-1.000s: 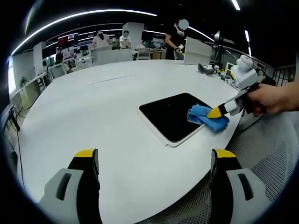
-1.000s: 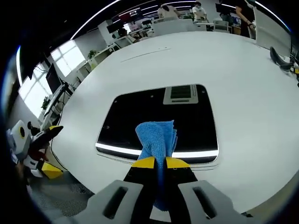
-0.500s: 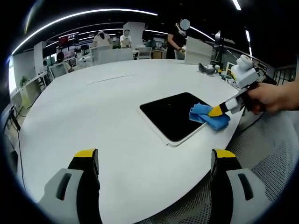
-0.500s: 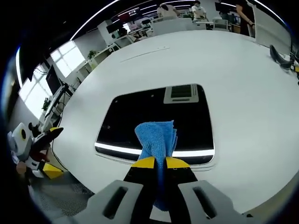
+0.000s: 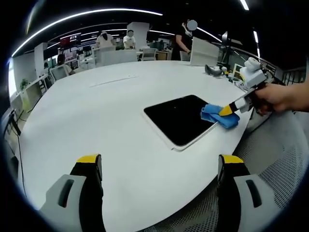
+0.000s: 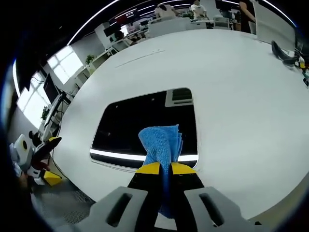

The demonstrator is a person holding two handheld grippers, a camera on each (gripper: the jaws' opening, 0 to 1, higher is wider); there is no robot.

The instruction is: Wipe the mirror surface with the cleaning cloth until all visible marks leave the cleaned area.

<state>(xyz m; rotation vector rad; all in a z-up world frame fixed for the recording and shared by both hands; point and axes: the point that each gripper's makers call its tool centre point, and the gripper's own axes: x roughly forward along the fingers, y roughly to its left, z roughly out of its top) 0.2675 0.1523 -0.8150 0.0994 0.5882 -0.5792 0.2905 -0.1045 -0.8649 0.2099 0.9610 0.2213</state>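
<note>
1. Around you is an open office with a wide white counter; the mirror lies flat on it, close to the counter's near edge, with the cloth resting on the mirror's near side.
2. Your right tool is clamped on the cloth, the blue fold sticking out past the yellow tips. Your left tool stands wide and holds nothing, well back from the mirror.
3. Expect the cloth to be soft and light; it will bunch and drag, so keep the grip near its gathered end and let the loose fold do the wiping.
4. Treat the mirror as stiff, slick and fragile. It looks thin and unfixed, so I judge it may slide under a hard push; press lightly. Whether marks remain on the dark glass I cannot tell.
5. Mind the edges: the mirror's rounded rim sits near the counter's drop, so strokes toward you have little room.
6. Away from you the counter is bare and broad. Small items sit well apart at the far side.
</note>
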